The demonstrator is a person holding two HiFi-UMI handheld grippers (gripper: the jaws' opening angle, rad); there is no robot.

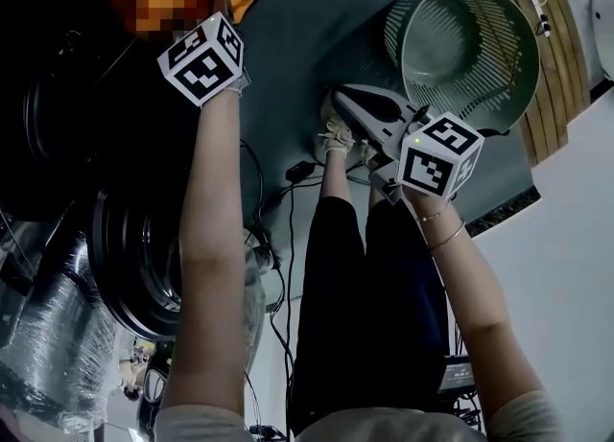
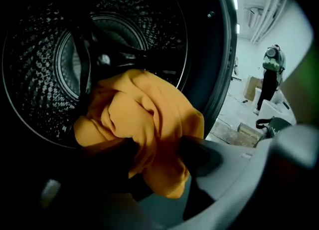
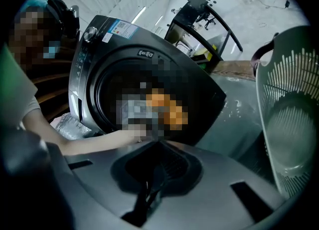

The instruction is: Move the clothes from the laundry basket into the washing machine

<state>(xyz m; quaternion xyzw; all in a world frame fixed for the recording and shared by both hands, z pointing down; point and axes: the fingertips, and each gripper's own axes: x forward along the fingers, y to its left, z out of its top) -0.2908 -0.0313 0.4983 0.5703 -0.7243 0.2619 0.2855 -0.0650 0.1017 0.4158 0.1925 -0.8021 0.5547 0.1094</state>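
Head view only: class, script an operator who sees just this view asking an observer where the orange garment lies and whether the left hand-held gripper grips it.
Operator: Is the orange garment inside the washer?
Observer: Yes. The orange garment lies bunched in the mouth of the drum.
Operator: Does the left hand-held gripper grip it?
Observer: No. The left hand-held gripper is open, jaws apart with the cloth between them.

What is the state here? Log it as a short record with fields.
cloth: orange, bunched at the mouth of the washer
left gripper: fingers apart, cloth between them
right gripper: fingers together, empty, near the basket
basket: looks empty
door: open
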